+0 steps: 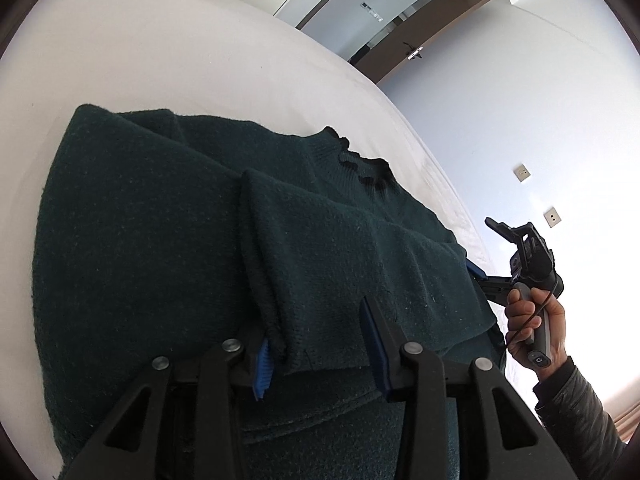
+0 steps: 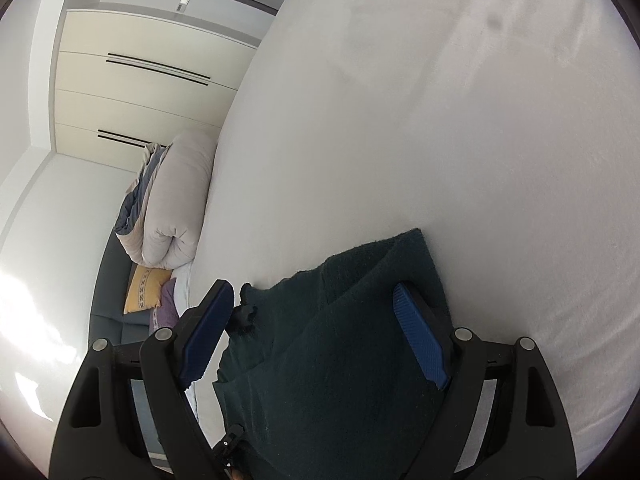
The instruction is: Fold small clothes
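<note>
A dark green knitted sweater [image 1: 168, 232] lies on a white bed [image 1: 160, 52], with one sleeve folded across its body. My left gripper [image 1: 320, 344] is open just above the sleeve's cuff end, its blue pads [image 1: 262, 368] on either side of the fabric. In the right wrist view the sweater [image 2: 340, 360] lies between the open blue fingers [image 2: 420, 340] of my right gripper [image 2: 316, 332], at the bed's edge. The right gripper also shows in the left wrist view [image 1: 520, 268], held by a hand beside the sweater's far side.
A rolled white duvet [image 2: 176, 200] and a yellow cushion [image 2: 144, 288] lie on a grey couch beyond the bed. White wardrobe doors [image 2: 140, 92] stand behind. A brown door [image 1: 420, 32] is in the far wall. The bed surface [image 2: 440, 120] stretches wide past the sweater.
</note>
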The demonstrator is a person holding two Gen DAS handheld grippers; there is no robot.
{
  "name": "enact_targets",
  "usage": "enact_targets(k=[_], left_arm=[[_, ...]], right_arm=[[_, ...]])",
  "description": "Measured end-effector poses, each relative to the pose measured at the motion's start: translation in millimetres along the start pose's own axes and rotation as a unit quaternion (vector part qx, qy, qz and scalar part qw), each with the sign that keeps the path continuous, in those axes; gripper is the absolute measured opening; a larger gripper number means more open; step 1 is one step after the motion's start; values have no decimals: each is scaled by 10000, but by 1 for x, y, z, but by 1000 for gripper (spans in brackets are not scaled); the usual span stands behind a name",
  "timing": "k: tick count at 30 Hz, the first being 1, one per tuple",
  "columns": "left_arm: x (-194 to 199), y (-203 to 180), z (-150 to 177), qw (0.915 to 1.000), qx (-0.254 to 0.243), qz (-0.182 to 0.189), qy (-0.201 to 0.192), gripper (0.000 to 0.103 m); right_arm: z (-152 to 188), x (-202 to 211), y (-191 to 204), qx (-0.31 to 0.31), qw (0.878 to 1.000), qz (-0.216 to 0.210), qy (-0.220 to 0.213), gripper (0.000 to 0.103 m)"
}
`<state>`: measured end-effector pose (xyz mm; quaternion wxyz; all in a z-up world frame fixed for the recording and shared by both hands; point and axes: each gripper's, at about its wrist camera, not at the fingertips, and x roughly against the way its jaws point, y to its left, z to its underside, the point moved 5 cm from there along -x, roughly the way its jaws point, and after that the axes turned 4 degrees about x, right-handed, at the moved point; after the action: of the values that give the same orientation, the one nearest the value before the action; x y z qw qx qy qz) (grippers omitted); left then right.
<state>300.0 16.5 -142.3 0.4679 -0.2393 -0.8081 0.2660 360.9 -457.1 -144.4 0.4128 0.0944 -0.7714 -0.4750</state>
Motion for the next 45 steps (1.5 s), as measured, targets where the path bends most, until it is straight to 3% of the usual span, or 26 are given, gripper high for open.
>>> enact_targets(k=[7,9,11,16,19,24,31,37,45], left_arm=[[19,1,3,9998,165,-86,34,45],[33,0,8,9996,217,-195,11,54],[50,-1,15,9993,255,-256,0,75],[119,-4,50,9973,60,-701,-212,86],[156,3,83,9965,160,-804,-183,87],[194,26,154,9931,721,-906,180,86],[222,17,211,9946,729,-684,276,84],[227,21,222,9912,1158,-353,526,67],[228,17,236,9863,1224,-339,1053,65]], right_arm=[[38,26,0,139,9998,-164,59,82],[54,38,-1,207,9996,-147,86,82],[71,55,-1,238,9995,-197,56,82],[122,116,-10,147,9995,-252,-89,82],[159,162,-17,152,9992,-289,-226,82],[230,222,-35,469,9985,142,-242,82],[309,284,-78,693,9953,659,-121,82],[336,311,-92,634,9964,554,-73,82],[351,314,-87,665,9966,475,135,82]])
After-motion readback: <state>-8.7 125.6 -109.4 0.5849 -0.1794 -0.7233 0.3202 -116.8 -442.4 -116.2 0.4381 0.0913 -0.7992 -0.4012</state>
